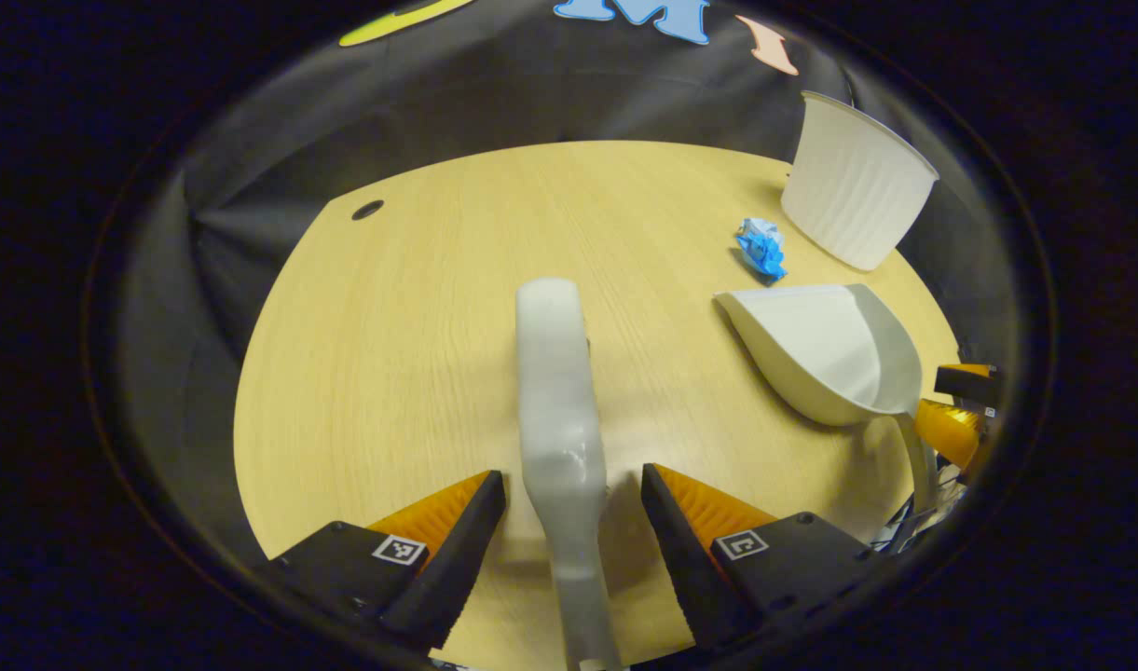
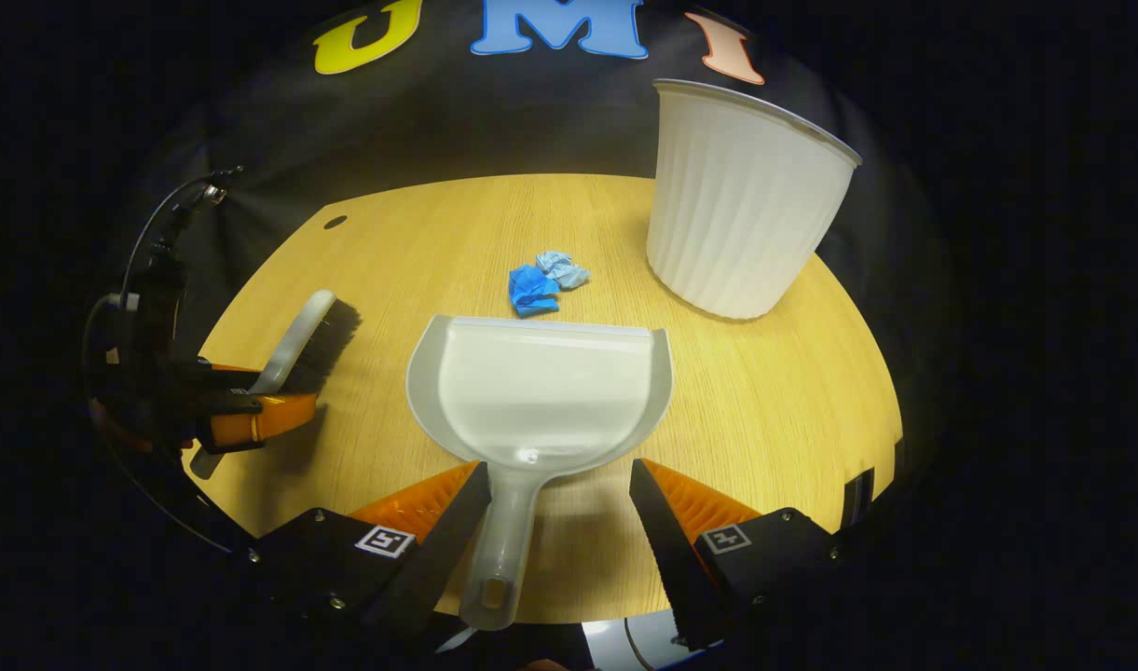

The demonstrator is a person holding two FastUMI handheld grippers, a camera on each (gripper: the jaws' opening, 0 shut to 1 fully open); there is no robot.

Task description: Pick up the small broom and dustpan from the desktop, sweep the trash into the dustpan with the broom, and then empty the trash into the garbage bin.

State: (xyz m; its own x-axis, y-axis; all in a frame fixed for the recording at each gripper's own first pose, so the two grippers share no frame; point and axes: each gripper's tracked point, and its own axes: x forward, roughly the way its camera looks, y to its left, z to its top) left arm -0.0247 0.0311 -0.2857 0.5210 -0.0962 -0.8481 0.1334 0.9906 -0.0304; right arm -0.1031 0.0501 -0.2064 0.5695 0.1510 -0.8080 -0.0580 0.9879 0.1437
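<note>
The small white broom (image 1: 559,419) lies on the wooden desktop (image 1: 391,354), its handle running between the fingers of my left gripper (image 1: 573,522), which is open with a gap on each side. The right gripper view has the broom (image 2: 298,345) with its dark bristles at the left, the left gripper (image 2: 242,410) around its handle. The white dustpan (image 2: 541,387) rests flat, its handle between the spread fingers of my open right gripper (image 2: 555,531). Crumpled blue paper trash (image 2: 542,280) lies just beyond the pan's lip. The dustpan (image 1: 825,349) and trash (image 1: 762,247) sit at the right in the left gripper view.
A white ribbed garbage bin (image 2: 741,196) stands upright at the back right of the desk, close to the trash; it is also the bin (image 1: 856,182) at the upper right. A small cable hole (image 1: 367,210) marks the far left corner. Black cloth walls surround the desk.
</note>
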